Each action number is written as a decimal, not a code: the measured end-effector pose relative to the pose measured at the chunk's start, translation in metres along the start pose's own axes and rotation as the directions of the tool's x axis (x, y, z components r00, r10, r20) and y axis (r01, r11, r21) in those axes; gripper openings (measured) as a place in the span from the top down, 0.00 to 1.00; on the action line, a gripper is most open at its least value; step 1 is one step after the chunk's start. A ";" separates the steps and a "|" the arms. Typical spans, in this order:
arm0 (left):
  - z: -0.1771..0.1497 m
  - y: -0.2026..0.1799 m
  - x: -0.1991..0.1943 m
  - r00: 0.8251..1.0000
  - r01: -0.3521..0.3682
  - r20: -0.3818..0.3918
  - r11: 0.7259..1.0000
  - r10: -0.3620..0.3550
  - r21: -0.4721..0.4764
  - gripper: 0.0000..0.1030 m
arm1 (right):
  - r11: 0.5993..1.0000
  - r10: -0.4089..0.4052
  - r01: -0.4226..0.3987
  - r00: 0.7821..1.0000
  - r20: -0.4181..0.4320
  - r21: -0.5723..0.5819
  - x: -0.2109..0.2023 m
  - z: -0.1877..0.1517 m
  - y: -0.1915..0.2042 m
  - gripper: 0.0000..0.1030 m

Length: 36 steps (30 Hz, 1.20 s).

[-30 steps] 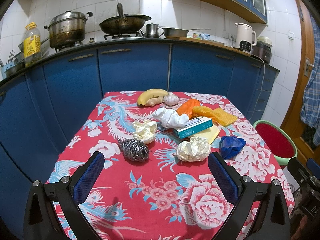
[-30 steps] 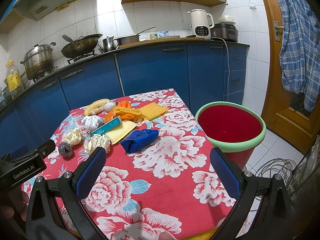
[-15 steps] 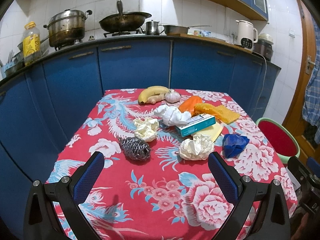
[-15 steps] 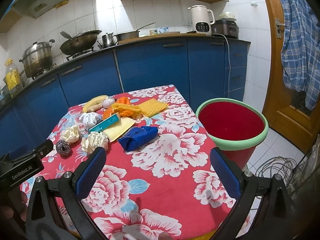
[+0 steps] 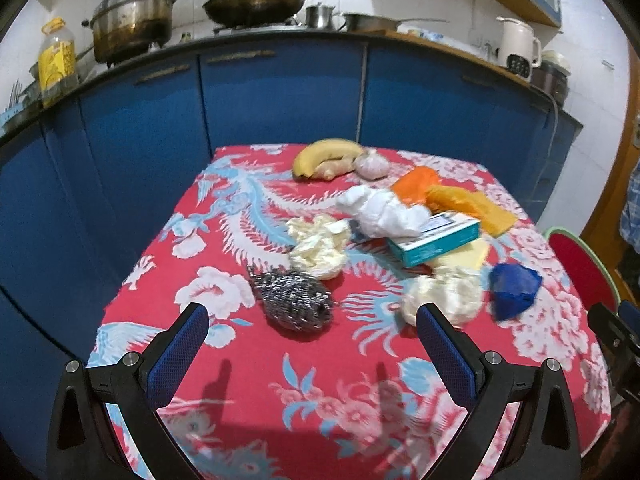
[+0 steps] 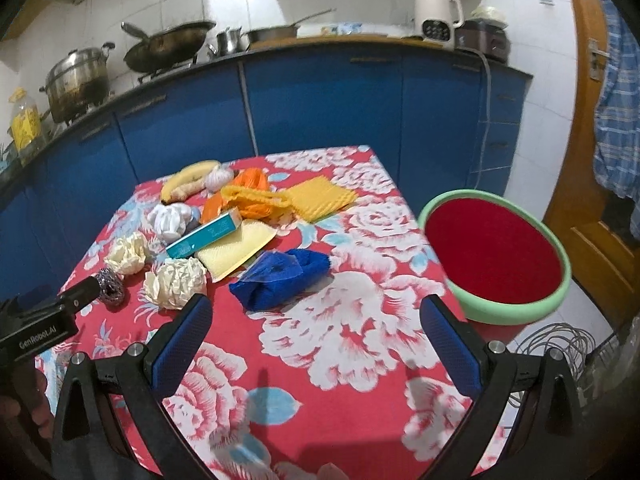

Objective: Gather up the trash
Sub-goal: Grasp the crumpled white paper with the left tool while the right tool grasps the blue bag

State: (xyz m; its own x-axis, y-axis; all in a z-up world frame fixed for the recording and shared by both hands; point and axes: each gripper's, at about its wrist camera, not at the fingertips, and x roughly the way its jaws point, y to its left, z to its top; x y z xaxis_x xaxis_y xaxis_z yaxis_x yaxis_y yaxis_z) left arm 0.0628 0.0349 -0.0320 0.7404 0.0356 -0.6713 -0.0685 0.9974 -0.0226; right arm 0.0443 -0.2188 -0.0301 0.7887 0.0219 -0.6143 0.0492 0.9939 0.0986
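Both tools hang over the near part of the table (image 6: 360,344), each with its jaws spread wide and nothing between them. The left tool (image 5: 312,332) faces a steel scourer (image 5: 294,300), which lies just ahead of its fingers on the red flowered cloth. A crumpled paper ball (image 5: 444,294) sits right at the tip of its right-hand finger, and a second crumpled ball (image 5: 320,246) lies just behind the scourer. Further back, a white wad (image 5: 382,212) leans against a teal box (image 5: 436,238); a banana (image 5: 324,152), a garlic bulb (image 5: 372,164) and orange and yellow netting crowd the far end.

The right tool (image 6: 316,324) points at a blue mesh bundle (image 6: 280,276), which lies near its fingers with bare cloth all round. A yellow sheet (image 6: 236,248) lies beside the bundle, under the box. Off the table's right edge stands a red bin with a green rim (image 6: 560,264), its mouth open and below the tabletop. The cloth nearest both tools is bare.
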 end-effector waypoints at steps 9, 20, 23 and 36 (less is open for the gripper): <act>0.019 0.007 0.050 0.996 -0.050 -0.067 0.998 0.052 0.032 0.00 | 0.999 0.032 -0.029 0.994 -0.104 0.026 0.051 0.013 -0.003 0.01; 0.045 0.001 0.095 0.987 0.010 -0.158 0.998 0.001 0.066 0.13 | 0.998 0.056 -0.053 0.982 -0.179 0.022 0.096 0.017 -0.001 0.01; 0.047 -0.001 0.104 0.981 0.043 -0.190 0.997 -0.030 0.065 0.31 | 0.998 0.065 -0.064 0.981 -0.185 0.014 0.101 0.018 0.001 0.01; 0.053 -0.006 0.095 0.977 0.134 -0.175 0.989 -0.122 0.058 0.64 | 0.990 0.140 -0.143 0.969 -0.203 -0.001 0.108 0.014 0.010 0.43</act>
State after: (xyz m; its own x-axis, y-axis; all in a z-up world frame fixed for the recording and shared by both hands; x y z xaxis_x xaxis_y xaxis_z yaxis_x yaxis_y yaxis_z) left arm 0.1683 0.0360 -0.0564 0.6145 -0.0982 -0.7828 0.0707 0.9951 -0.0694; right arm 0.1388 -0.2083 -0.0849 0.6471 0.1818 -0.7404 -0.0643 0.9807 0.1847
